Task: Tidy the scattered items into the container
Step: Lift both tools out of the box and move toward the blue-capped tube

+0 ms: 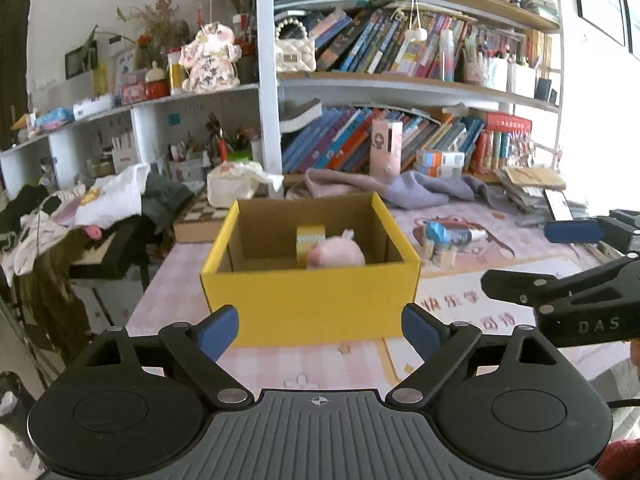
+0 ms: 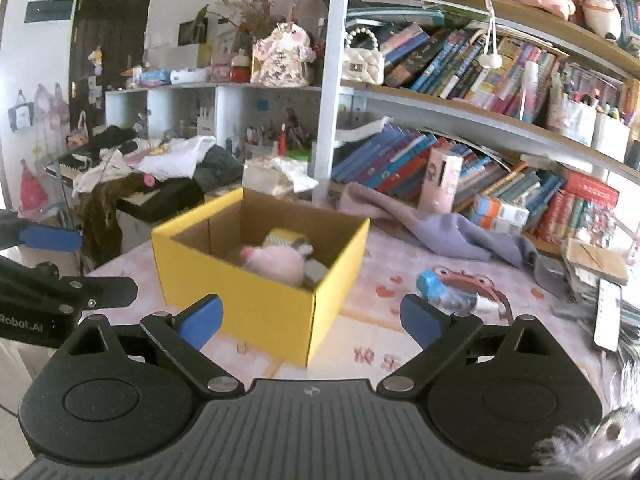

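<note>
2 grippers hang over the pink-matted desk point(image 2: 420, 280), fingers spread and holding nothing, likely free for another pickup. Between them sits the yellow box point(image 1: 310, 300), open-topped so items drop straight in. It already holds a pink plush point(image 2: 276, 264) and a small yellow carton point(image 1: 310, 240). The left gripper point(image 1: 320, 330) faces it squarely; the right gripper point(image 2: 310, 320) has a blue-capped tube point(image 2: 452, 292) just beyond its right finger, seemingly next.

Small yellow box point(image 1: 309, 242) half behind pink plush point(image 1: 336, 255)

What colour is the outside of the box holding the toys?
Yellow outside, plain brown cardboard inside; the box shows best in the left wrist view.
</note>
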Tool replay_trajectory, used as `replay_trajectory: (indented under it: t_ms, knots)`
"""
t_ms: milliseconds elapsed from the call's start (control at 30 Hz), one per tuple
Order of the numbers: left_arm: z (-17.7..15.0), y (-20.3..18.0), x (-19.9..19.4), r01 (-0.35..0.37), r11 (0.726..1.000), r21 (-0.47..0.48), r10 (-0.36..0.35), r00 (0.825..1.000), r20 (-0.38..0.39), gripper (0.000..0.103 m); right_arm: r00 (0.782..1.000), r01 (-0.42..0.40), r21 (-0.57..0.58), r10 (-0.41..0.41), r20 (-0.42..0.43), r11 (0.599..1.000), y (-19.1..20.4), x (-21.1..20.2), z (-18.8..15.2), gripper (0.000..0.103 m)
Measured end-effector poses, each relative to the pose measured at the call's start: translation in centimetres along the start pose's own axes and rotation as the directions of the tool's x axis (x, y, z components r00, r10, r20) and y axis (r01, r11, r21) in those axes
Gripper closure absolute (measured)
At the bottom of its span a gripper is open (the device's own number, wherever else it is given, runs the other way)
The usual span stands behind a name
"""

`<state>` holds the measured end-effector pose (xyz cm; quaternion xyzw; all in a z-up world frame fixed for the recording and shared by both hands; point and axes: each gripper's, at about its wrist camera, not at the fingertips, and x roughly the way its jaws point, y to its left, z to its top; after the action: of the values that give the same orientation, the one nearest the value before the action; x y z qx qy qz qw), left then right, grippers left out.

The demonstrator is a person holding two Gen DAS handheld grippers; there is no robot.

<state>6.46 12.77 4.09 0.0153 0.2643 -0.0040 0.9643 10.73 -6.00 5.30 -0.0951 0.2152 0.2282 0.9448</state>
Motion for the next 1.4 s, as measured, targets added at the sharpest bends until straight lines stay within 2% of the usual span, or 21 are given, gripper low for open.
replay_trajectory:
  t_ms: [300,500,833,1100,1233,1400]
  knots:
    - [-2.7,-2.0,-0.1,0.046,0.999,-0.001,-0.046,0.994,-0.095,0.012,0.988,0.037,0.07,-0.026,-0.151,0.997,0.1,-1.1,-3.2,0.006]
    - [-3.4,-3.5,0.5,0.093,0.995,0.018,-0.09,0.988,-0.121,0.012,0.976,0.097,0.085,-0.079,-0.201,0.992,-0.6,-1.9,-4.6,0.006]
    - [-3.2,-6.2,2.2,0.174,0.983,0.057,-0.164,0.974,-0.156,0.011,0.954,0.19,0.101,-0.159,-0.253,0.977,-2.6,-2.8,-5.9,0.004]
    - [-3.0,-9.4,3.9,0.272,0.956,0.107,-0.246,0.947,-0.205,0.011,0.932,0.271,0.097,-0.236,-0.276,0.958,-5.1,-3.5,-6.5,0.004]
    - [-2.6,-10.9,4.5,0.31,0.942,0.133,-0.28,0.938,-0.202,0.011,0.923,0.302,0.113,-0.26,-0.284,0.947,-6.6,-3.7,-6.8,0.004]
    - [-1.9,-12.2,5.4,0.348,0.927,0.139,-0.32,0.928,-0.189,0.011,0.921,0.329,0.129,-0.288,-0.261,0.936,-8.1,-4.2,-6.8,0.004]
